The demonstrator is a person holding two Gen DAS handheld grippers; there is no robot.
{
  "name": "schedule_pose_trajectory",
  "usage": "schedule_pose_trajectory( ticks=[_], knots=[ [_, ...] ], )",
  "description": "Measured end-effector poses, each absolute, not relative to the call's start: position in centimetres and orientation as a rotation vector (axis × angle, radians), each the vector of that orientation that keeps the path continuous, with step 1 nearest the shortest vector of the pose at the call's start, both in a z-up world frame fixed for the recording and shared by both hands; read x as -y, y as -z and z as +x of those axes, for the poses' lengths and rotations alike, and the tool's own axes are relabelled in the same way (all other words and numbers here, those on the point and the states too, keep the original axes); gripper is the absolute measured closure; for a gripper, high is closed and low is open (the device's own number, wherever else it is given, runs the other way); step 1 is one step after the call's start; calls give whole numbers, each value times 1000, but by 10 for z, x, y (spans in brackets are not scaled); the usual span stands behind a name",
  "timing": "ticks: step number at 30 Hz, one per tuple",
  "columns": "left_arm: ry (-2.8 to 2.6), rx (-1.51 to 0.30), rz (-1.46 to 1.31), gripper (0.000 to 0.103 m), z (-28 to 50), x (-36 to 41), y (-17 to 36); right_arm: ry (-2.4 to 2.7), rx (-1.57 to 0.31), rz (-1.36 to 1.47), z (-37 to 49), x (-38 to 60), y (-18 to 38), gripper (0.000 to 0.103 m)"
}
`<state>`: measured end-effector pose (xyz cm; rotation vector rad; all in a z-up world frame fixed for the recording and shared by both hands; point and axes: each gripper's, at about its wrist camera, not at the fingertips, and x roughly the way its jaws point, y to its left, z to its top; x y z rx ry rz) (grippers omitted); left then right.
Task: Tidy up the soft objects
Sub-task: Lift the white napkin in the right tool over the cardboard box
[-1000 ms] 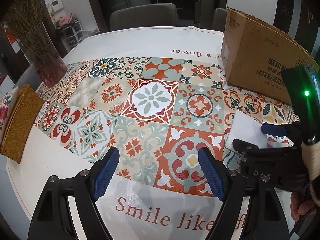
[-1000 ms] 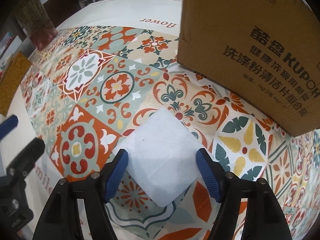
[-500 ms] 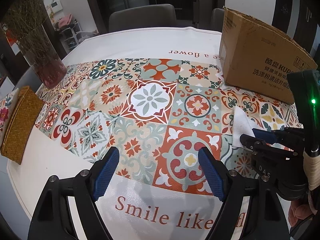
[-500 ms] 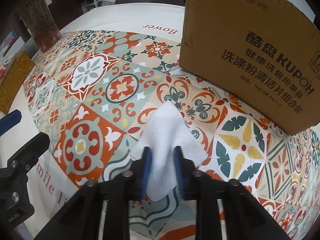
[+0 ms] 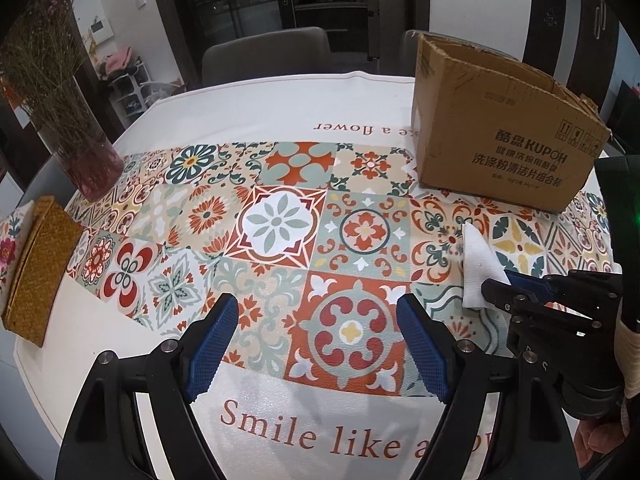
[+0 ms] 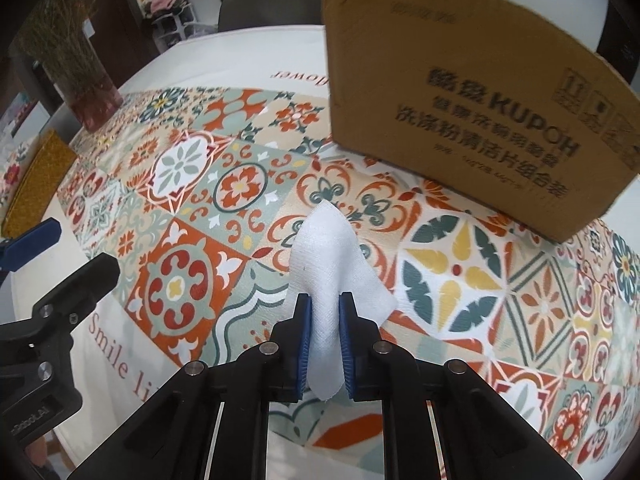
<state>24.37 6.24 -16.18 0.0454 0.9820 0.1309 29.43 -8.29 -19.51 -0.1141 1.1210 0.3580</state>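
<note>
— Cloth (image 6: 326, 264), the white one: where is it?
— Pinched between the pads of the right hand-held gripper (image 6: 324, 344), bunched above the tiled worktop (image 5: 280, 220).
— Any writing?
— "KUPOH" on the cardboard box (image 5: 500, 136); "Smile like a" on the worktop covering.
— And the other view?
— It alone shows the box open-topped. The left hand-held gripper (image 5: 316, 352) is spread wide, holding nothing.

both wrist views face the cardboard box (image 5: 496, 136), right nearer.
</note>
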Motion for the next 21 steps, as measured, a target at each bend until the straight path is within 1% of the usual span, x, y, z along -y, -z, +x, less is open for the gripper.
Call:
schedule_pose_trajectory(
  ticks=[21],
  knots=[
    [-12,-838,72,20,251,-19,102,-266,-948,18,281,134,119,88]
  ],
)
